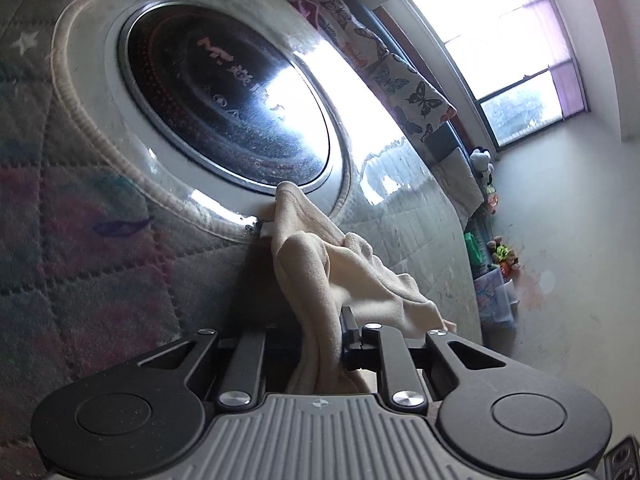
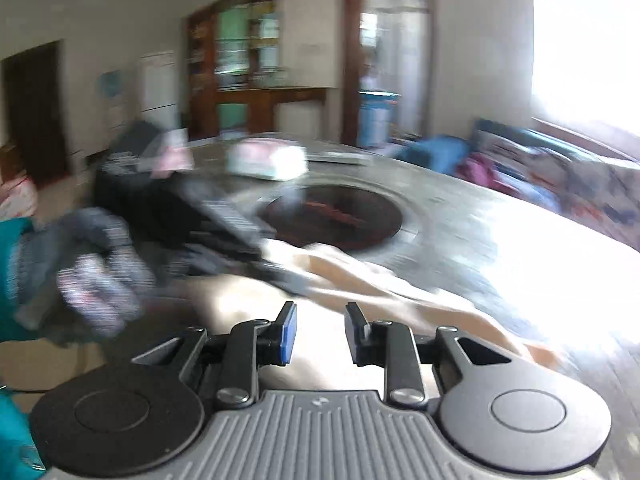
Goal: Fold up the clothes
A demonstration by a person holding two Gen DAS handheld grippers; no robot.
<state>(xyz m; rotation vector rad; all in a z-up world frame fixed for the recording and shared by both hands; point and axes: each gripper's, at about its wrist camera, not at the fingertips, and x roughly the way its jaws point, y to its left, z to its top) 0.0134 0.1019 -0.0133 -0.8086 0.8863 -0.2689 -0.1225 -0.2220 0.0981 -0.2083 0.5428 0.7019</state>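
Observation:
A cream cloth garment (image 1: 320, 264) hangs bunched from my left gripper (image 1: 340, 340), which is shut on it; the view is tilted, and the cloth's far end touches the rim of the round table's dark centre disc (image 1: 228, 96). In the blurred right wrist view the same cream cloth (image 2: 360, 276) lies stretched across the table. The left gripper (image 2: 280, 272), held by a gloved hand (image 2: 92, 264), grips it there. My right gripper (image 2: 320, 332) is open and empty, just above the near part of the cloth.
The table (image 1: 100, 240) has a quilted patterned cover under clear plastic. A white box (image 2: 268, 160) and dark items sit on its far side. A butterfly-print cushion (image 1: 380, 52) and window (image 1: 500, 48) lie beyond. A cabinet (image 2: 240, 60) stands behind.

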